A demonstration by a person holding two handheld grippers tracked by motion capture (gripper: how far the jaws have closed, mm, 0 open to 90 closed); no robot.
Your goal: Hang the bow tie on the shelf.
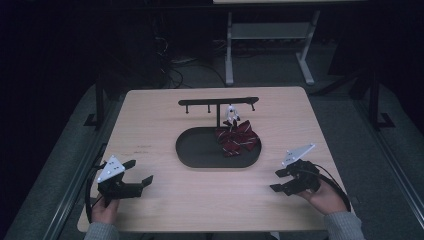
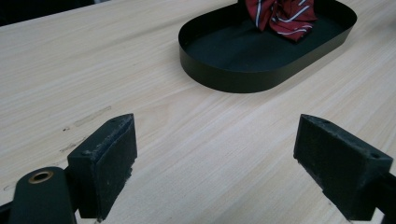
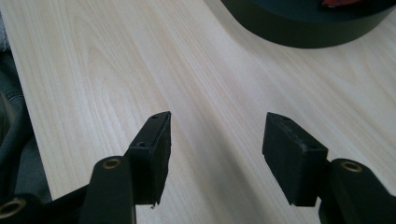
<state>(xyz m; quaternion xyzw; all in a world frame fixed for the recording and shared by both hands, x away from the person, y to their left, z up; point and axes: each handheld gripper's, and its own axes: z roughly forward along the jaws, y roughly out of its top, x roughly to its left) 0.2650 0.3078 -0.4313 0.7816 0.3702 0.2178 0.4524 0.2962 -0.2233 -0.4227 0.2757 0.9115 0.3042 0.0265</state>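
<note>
Bow tie (image 1: 236, 138) in tray (image 1: 192, 150); claws apart.

A bow tie (image 1: 236, 138) lies in the tray's (image 1: 200, 150) right half, a rack (image 1: 218, 103) behind it, mid-table (image 1: 165, 200).

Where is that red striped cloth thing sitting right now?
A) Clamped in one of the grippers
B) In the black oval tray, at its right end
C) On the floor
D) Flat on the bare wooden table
B: the red striped cloth lies inside the black oval tray, at its right end in the high view.
</note>
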